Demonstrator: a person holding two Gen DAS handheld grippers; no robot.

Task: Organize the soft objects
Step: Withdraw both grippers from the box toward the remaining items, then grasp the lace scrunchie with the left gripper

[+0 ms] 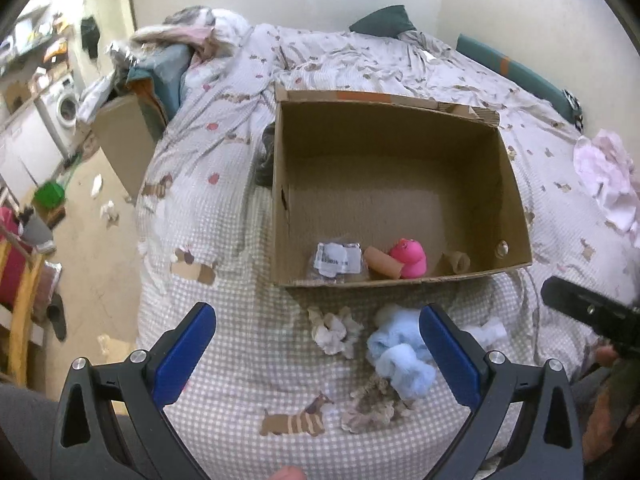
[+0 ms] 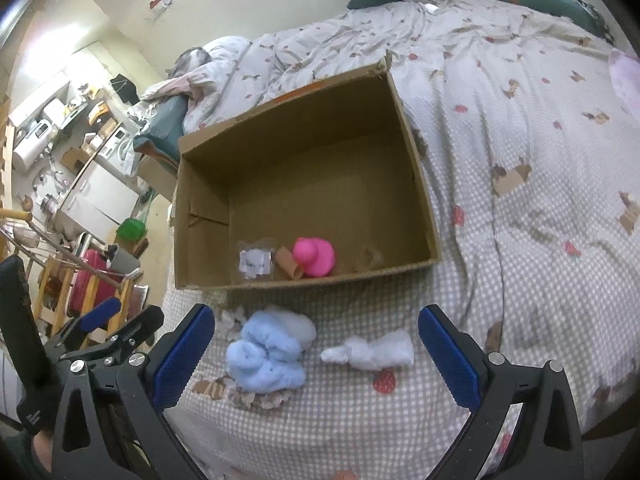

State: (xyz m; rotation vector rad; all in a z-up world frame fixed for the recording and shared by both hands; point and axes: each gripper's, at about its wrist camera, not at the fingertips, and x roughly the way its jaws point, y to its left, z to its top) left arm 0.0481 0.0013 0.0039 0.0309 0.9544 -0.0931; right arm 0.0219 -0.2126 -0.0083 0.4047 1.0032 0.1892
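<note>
A bed [image 2: 520, 160] under a checked, dog-print cover carries an open cardboard box [image 2: 416, 152], and on the cover just before the box's near wall lie the loose soft things. The right gripper [image 2: 316, 356] hovers with fingers wide apart and empty; the blue fluffy cloth [image 2: 264, 360] and the knotted white cloth [image 2: 372, 352], long axis crosswise, lie between them. The left gripper [image 1: 318, 358], likewise spread and empty, sits nearer the cream crumpled fabric [image 1: 336, 328]. Inside the box: a pink toy [image 2: 314, 257], a cardboard tube [image 2: 289, 265], a labelled clear bag [image 2: 255, 262].
</note>
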